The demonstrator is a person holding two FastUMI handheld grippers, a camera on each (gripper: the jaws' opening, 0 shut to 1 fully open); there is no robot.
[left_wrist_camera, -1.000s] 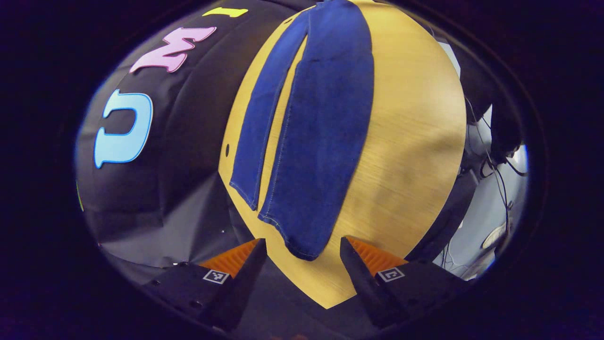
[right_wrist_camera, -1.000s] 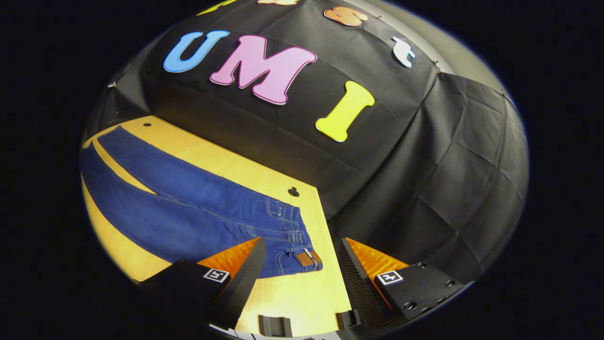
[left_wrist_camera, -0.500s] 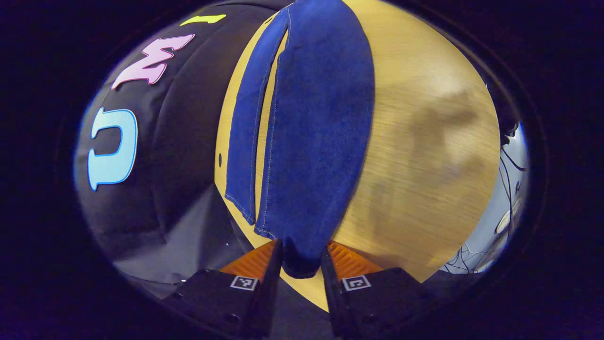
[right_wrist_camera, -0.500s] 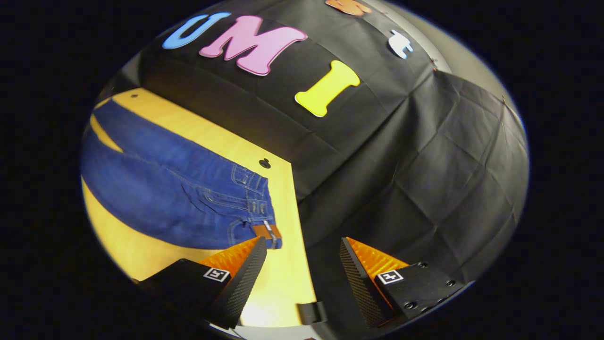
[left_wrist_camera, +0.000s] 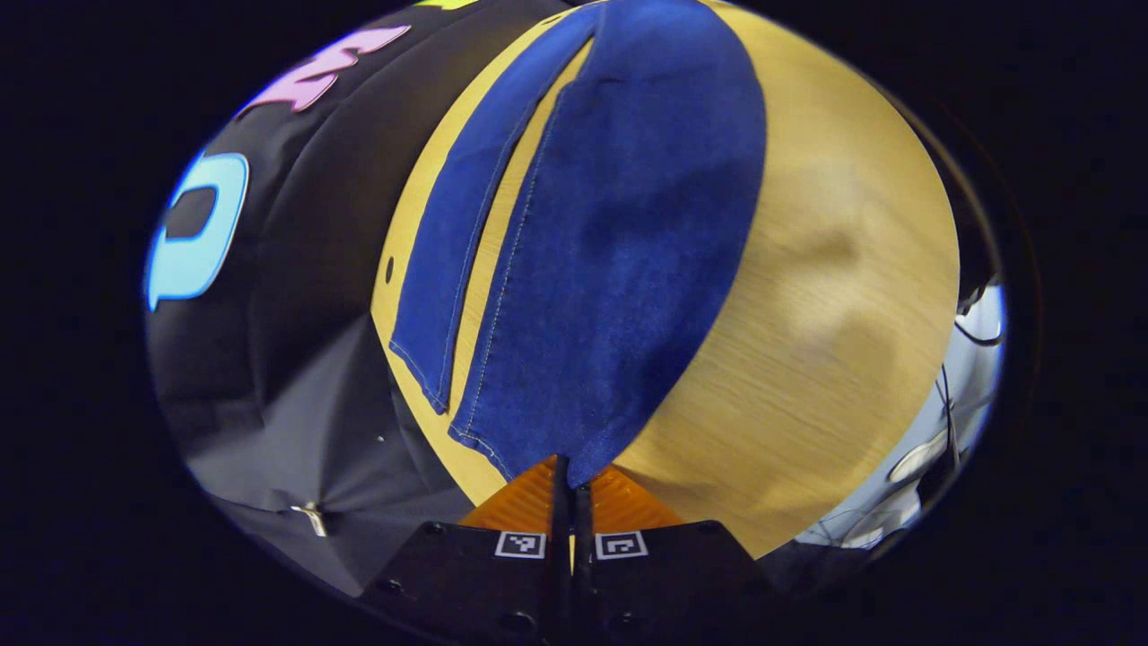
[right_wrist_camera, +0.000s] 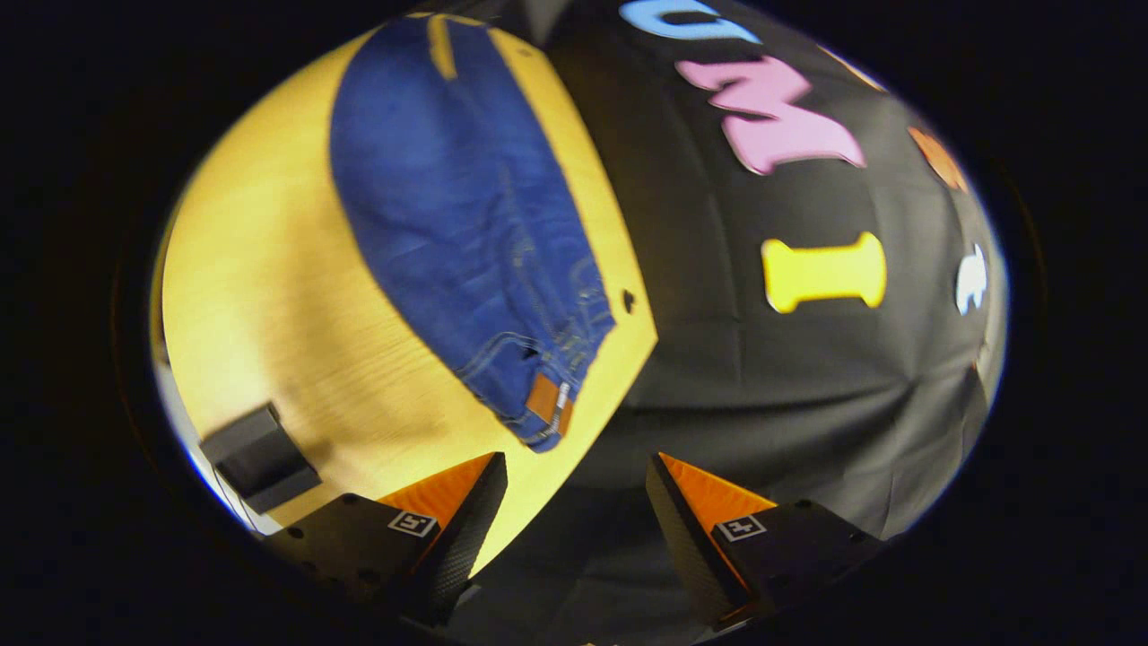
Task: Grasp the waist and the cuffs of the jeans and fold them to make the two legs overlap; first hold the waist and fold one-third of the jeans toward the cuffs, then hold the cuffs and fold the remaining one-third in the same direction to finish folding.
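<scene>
Blue denim jeans (left_wrist_camera: 619, 251) lie flat on the table (left_wrist_camera: 834, 269), long axis running away from your left hand-held gripper (left_wrist_camera: 570, 480).
It is closed on the near cuff (left_wrist_camera: 574, 467); your right hand-held gripper (right_wrist_camera: 574, 502) is open, the waist (right_wrist_camera: 547, 404) just ahead, slightly left.

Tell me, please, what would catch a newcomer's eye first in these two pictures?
First, the long dark-blue denim jeans spread flat along the yellow wooden table, their two legs lying side by side. In the left gripper view, the left tongs are shut on the cuff of the nearer leg at the table's edge. In the right gripper view, the right tongs hang open, short of the waist and its brown leather patch.
</scene>
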